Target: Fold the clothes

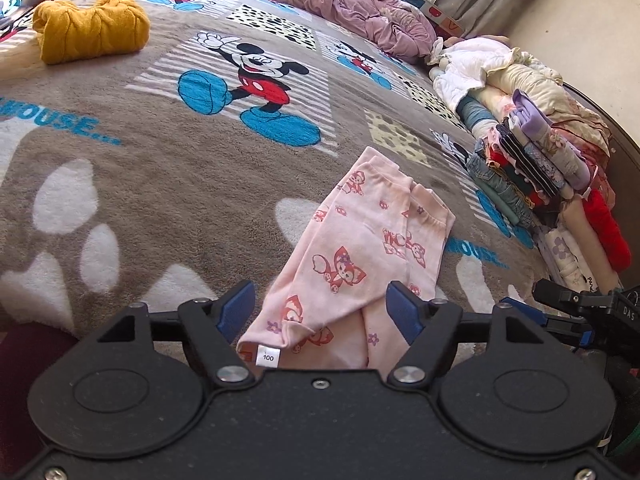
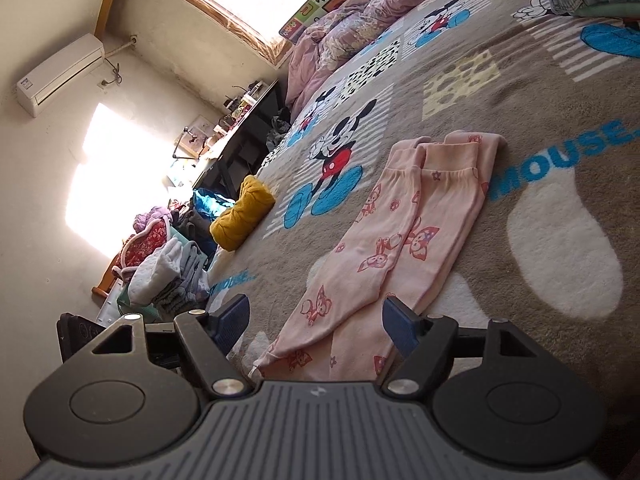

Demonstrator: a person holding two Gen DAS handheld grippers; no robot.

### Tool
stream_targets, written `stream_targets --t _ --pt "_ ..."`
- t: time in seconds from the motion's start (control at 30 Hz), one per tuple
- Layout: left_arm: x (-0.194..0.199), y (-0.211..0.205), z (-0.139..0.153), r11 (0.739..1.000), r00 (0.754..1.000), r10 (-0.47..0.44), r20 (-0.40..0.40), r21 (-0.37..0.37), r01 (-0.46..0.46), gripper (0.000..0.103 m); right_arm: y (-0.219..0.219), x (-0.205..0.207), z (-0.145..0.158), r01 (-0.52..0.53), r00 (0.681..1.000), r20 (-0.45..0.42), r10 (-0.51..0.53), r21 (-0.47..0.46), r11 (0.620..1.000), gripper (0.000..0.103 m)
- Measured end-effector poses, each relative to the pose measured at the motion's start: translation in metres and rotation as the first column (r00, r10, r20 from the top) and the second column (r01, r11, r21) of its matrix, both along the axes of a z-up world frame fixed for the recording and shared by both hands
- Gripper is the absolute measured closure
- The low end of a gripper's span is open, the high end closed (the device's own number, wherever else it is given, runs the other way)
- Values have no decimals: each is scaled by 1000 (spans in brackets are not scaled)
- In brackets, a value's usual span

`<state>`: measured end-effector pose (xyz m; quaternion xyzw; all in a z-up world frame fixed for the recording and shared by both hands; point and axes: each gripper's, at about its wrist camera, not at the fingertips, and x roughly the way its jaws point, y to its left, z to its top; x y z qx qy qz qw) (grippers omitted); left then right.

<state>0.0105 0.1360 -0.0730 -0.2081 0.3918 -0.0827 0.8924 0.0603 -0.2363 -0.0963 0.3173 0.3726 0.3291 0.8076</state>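
Small pink children's pants point(image 1: 360, 248) with a red fox print lie flat on the Mickey Mouse blanket point(image 1: 160, 168), legs side by side, cuffs pointing away. A white size tag shows at the near waist end. My left gripper point(image 1: 322, 312) is open, its blue pads either side of the waist end, just above the cloth. In the right wrist view the same pants point(image 2: 400, 232) stretch away from my right gripper point(image 2: 316, 324), which is open over their near end. The right gripper also shows at the right edge of the left wrist view point(image 1: 576, 312).
A folded yellow knit sweater point(image 1: 92, 26) lies at the blanket's far left. A stack of folded clothes point(image 1: 540, 176) stands along the bed's right edge. A crumpled purple duvet point(image 1: 360, 4) lies at the far end. Beyond the bed, heaps of clothes point(image 2: 172, 264) and a dark desk point(image 2: 240, 128).
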Motion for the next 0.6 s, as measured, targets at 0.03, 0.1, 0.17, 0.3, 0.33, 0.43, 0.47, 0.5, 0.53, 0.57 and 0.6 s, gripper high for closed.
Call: stream_targets --t 0.03,0.1,0.17,0.3,0.33,0.43,0.47,0.5,0.53,0.57,0.6 --pt "1 0 0 1000 1000 0 -3 -2 0 31 -2 2 -2 14 1000 -8 -14 0 1000 30" --pt "6 -1 1 1000 1000 -1 -11 -5 1 30 -5 7 -7 43 999 -23 -43 0 999 30" --pt "13 -3 4 1000 1000 0 -14 0 0 29 -8 13 -12 70 997 -39 -70 -2 998 30" --pt "32 -14 15 998 1000 3 25 63 -5 5 -11 28 -21 113 992 -55 -114 -19 993 28" --pt "39 -18 17 997 999 -13 37 79 10 2 -12 33 -24 127 990 -60 -128 -21 992 27" --pt "61 -28 20 993 997 -56 46 104 50 2 -15 46 -31 165 983 -71 -166 -31 986 27" --pt "70 -30 19 994 998 -58 40 91 54 2 -16 51 -33 178 981 -74 -180 -34 983 27" --pt "79 -31 18 995 998 -60 33 78 57 3 -17 56 -36 191 978 -77 -193 -37 981 27" --pt "88 -33 17 996 998 -62 25 65 61 3 -18 61 -39 204 975 -80 -206 -41 978 27" --pt "97 -35 15 996 997 -69 17 54 68 3 -19 66 -42 215 972 -83 -218 -45 976 27" --pt "105 -38 14 996 996 -83 16 46 82 3 -20 71 -45 225 970 -87 -228 -50 973 27"
